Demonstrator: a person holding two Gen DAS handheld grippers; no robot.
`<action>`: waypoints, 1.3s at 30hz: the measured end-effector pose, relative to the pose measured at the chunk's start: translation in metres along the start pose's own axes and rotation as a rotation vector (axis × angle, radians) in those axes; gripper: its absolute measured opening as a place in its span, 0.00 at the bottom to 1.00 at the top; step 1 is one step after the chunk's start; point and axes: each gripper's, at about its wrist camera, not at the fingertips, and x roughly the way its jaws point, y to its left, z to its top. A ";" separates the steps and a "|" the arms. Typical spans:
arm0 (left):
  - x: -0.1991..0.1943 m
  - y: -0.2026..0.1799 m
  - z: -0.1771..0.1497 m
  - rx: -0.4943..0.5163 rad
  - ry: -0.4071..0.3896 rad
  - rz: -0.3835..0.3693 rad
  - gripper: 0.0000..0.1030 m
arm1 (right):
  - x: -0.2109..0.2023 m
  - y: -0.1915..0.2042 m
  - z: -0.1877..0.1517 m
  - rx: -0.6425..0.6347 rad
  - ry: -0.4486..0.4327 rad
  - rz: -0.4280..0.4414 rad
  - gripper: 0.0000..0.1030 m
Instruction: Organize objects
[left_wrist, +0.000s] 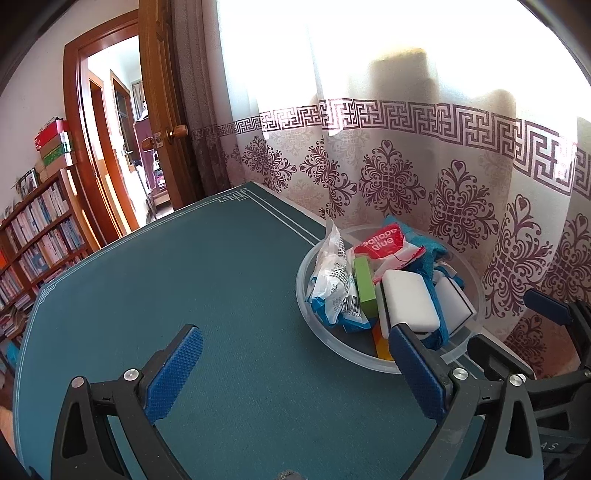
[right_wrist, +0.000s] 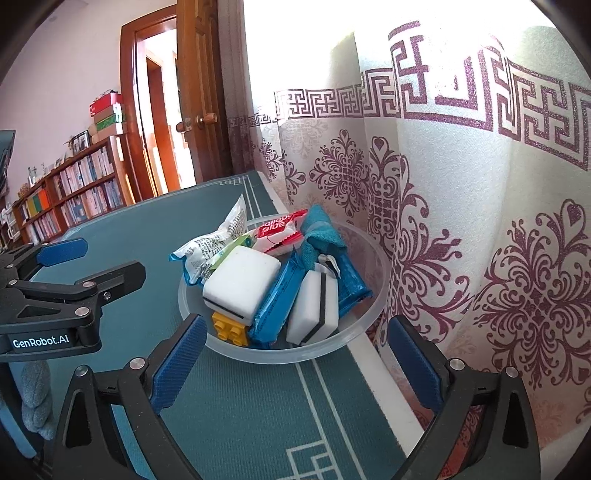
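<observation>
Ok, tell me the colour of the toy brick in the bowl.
Yellow. The toy brick shows best in the right wrist view, at the bowl's near edge.

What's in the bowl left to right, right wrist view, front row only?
Yellow brick → blue packet → white sponge with black stripe, all inside the clear bowl.

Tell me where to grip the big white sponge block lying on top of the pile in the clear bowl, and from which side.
Grip the big white sponge block across its two long side faces, coming down from above. It lies flat on top of the pile in the clear plastic bowl, top face exposed; neighbours crowd its lower edges, so a level approach would likely snag.
</observation>
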 end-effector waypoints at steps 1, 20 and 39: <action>0.000 0.000 0.000 -0.003 0.001 0.004 1.00 | 0.000 0.000 0.000 -0.007 0.000 -0.005 0.96; 0.007 -0.005 -0.008 -0.012 0.050 0.004 1.00 | 0.005 0.002 -0.004 -0.056 0.013 -0.027 0.96; 0.010 -0.009 -0.012 0.001 0.074 -0.017 1.00 | 0.010 0.004 -0.006 -0.078 0.022 -0.024 0.96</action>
